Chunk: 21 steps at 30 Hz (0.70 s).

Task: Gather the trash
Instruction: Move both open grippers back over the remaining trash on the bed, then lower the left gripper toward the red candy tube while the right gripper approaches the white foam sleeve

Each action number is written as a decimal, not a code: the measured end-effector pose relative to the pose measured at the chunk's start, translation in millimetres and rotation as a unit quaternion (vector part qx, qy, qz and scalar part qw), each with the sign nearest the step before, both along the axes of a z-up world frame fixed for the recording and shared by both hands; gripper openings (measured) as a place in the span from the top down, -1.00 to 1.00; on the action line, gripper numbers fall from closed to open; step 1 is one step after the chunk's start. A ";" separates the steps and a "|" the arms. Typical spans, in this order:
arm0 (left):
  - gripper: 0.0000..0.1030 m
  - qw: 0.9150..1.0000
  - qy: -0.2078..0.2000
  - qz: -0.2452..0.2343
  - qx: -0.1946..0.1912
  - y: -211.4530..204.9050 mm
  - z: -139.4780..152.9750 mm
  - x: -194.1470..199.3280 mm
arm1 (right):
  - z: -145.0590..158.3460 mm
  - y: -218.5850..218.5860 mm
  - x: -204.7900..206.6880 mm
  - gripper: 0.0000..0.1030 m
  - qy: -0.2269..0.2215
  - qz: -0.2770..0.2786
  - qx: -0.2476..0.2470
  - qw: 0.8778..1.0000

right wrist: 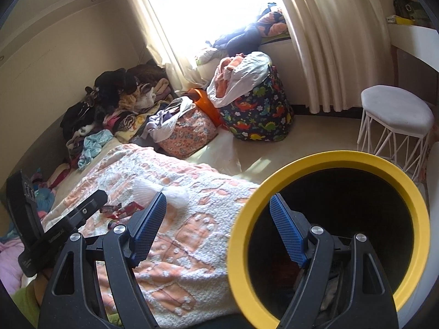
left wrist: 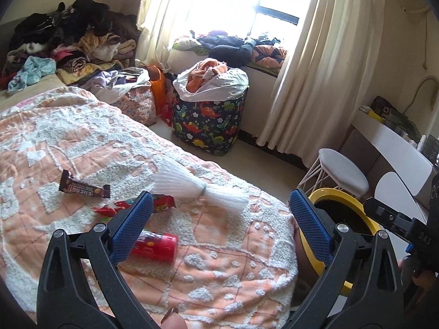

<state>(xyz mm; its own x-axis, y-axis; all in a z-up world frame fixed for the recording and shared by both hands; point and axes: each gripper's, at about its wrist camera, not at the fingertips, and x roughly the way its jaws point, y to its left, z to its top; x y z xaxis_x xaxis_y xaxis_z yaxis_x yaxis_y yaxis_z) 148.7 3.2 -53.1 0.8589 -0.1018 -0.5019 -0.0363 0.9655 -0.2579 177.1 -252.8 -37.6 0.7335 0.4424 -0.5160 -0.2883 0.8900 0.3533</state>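
Trash lies on the orange and white bedspread (left wrist: pixel 219 260): a red can (left wrist: pixel 156 246) on its side, a brown snack wrapper (left wrist: pixel 83 188), a red wrapper (left wrist: pixel 162 204) and a white foam net (left wrist: pixel 192 185). My left gripper (left wrist: pixel 221 213) is open above the bed, its left finger over the can. A yellow-rimmed bin (right wrist: pixel 329 233) stands beside the bed. My right gripper (right wrist: pixel 218 209) is open with its right finger inside the bin's mouth and its left finger outside the rim. The foam net (right wrist: pixel 175 196) and wrappers (right wrist: pixel 123 209) also show in the right wrist view.
A dinosaur-print laundry bag (left wrist: pixel 210 120) and a floral bag (left wrist: pixel 137 101) stand on the floor by the window. Clothes pile (left wrist: pixel 68 44) at the bed's far end. A white stool (right wrist: pixel 395 126) stands near a white desk (left wrist: pixel 392 148).
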 end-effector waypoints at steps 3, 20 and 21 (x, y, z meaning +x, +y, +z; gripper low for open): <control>-0.78 1.000 0.012 0.010 0.002 18.2 -4.8 4.3 | 2.9 15.7 2.9 -0.46 0.000 0.018 0.001 1.000; -0.52 0.993 0.103 -0.047 0.018 80.3 -39.5 50.3 | -21.0 111.7 77.5 -0.46 0.049 0.086 -0.080 0.992; -0.46 0.992 0.108 -0.057 0.022 78.8 -41.2 53.1 | -23.3 115.3 83.0 -0.46 0.054 0.085 -0.089 0.991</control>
<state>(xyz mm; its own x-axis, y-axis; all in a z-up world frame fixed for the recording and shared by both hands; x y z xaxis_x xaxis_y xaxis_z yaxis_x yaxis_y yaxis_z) 201.9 82.0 -94.4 0.7155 -0.1664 -0.6785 0.0240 0.9765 -0.2143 260.1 -137.5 -60.9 0.5923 0.4495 -0.6686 -0.4089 0.8828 0.2312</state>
